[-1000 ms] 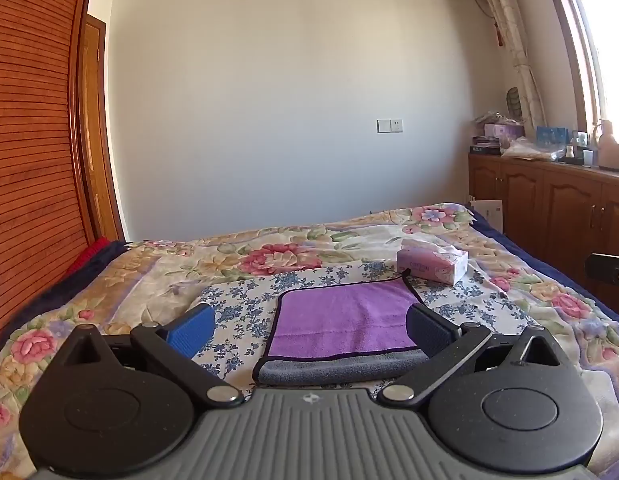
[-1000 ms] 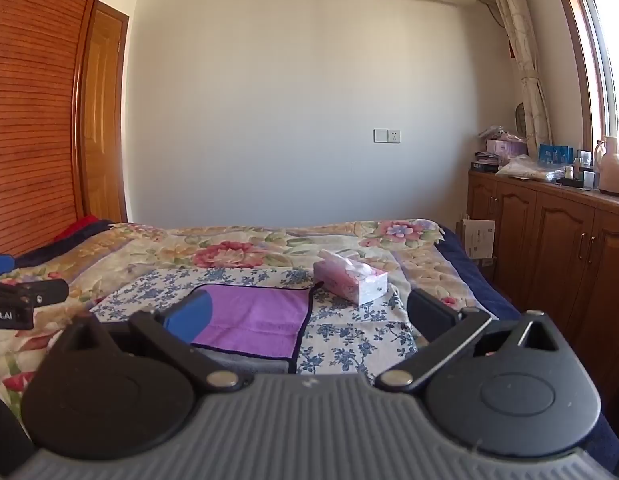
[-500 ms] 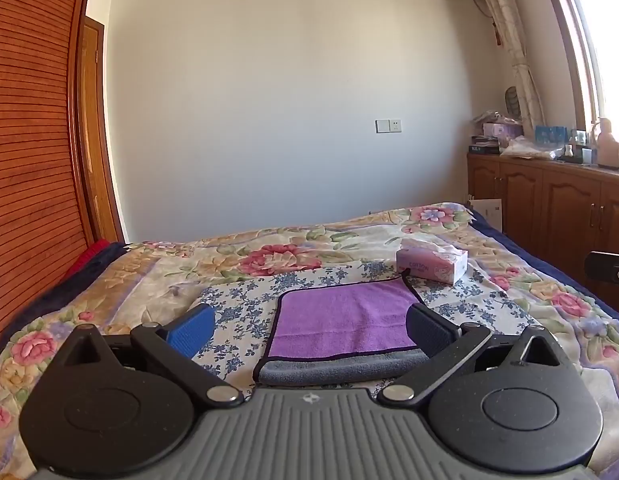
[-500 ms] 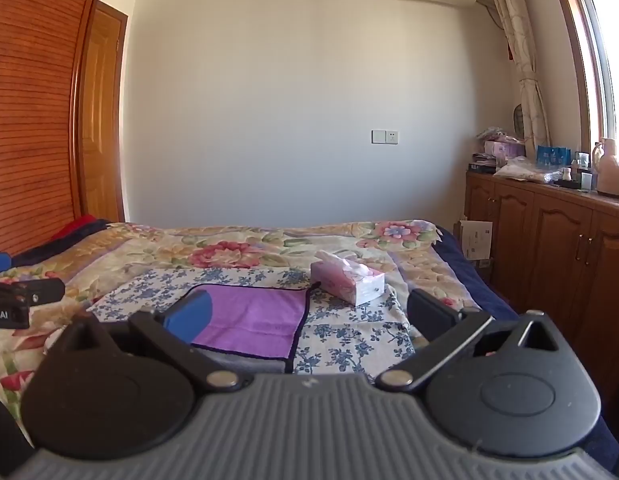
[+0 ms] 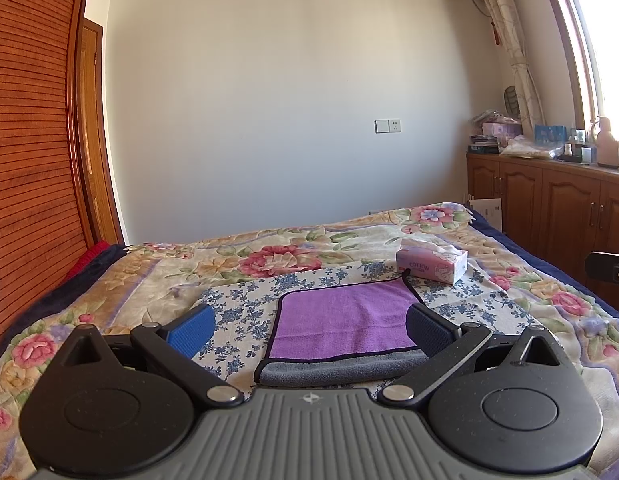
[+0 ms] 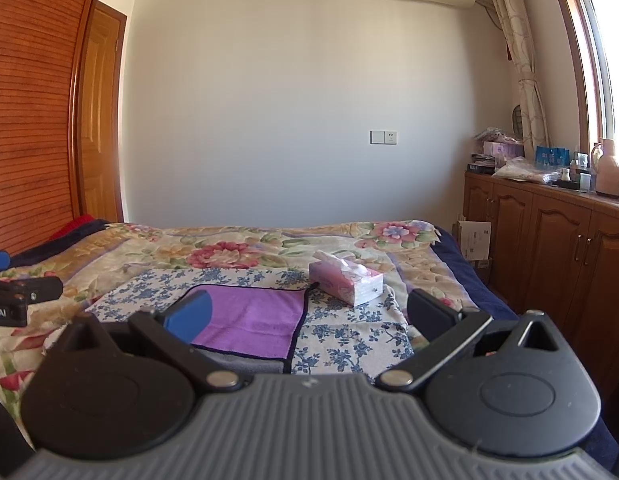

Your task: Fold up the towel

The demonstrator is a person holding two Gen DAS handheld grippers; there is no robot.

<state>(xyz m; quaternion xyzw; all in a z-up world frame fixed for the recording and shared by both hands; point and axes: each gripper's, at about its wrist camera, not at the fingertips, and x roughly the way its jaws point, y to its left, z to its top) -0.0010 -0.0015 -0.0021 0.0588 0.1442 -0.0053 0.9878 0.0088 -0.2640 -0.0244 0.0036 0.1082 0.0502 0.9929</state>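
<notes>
Left wrist: towel (image 5: 345,322) lies on floral bed (image 5: 237,264).

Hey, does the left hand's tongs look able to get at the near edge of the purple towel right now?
Probably yes. The left tongs are open and aimed at the purple towel, whose grey near edge lies flat on the bed between the fingers. Nothing sits in between; the tissue box is beyond the far corner.
</notes>
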